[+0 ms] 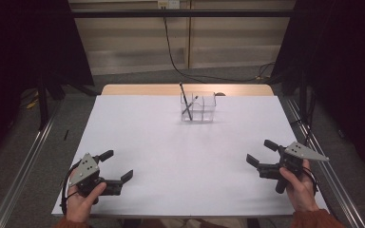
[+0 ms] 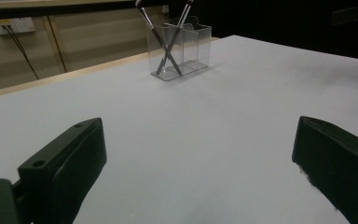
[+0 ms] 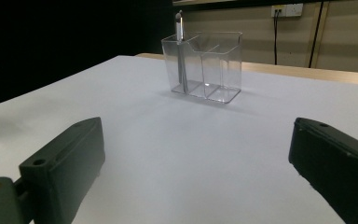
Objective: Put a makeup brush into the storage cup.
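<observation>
Two brushes [image 1: 186, 102] stand crossed in one clear holder [image 1: 204, 108] at the far middle of the white table [image 1: 171, 142], well apart from both grippers; in the right gripper view the brushes line up almost as one stem, and the brush heads are cut off by the top edge of the left gripper view; how many compartments the holder has is hard to count from above, though the right gripper view shows at least three, with both brushes in the one at the left end as the high view has it. Left gripper [image 1: 115, 165] sits at the near left corner in the person's left hand [image 1: 83, 199], jaws spread wide and gripping nothing; right gripper [image 1: 260, 152] sits at the near right edge in the right hand [image 1: 298, 187], jaws likewise parted and bare; both point in toward the table's middle; wrists are cut off by the bottom edge.
</observation>
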A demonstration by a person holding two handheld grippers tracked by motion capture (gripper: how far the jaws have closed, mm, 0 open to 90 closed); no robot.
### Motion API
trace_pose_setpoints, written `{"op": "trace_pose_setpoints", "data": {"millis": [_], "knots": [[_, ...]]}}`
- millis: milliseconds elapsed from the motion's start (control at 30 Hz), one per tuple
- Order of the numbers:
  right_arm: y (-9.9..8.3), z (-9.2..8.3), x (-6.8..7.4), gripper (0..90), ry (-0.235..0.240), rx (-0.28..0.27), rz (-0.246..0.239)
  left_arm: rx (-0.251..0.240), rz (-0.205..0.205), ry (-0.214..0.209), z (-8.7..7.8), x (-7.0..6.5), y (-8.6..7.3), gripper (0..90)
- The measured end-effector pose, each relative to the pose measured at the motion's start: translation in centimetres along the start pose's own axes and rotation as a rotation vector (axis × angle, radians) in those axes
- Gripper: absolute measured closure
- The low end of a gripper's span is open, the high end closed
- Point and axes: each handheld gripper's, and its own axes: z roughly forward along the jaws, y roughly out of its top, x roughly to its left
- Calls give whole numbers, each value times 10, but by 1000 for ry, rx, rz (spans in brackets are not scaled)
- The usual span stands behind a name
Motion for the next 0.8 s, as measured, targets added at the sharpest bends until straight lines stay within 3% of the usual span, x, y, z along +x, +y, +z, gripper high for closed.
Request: {"op": "trace_pose_setpoints", "data": {"millis": [533,800], "knots": [[-15,-32,2,18,-27,-16,-7,-12,2,-5,-1,-5,1,29],[-15,-29,2,16,-5,2,-12,-2,2,-3,1,-4,1,29]]}}
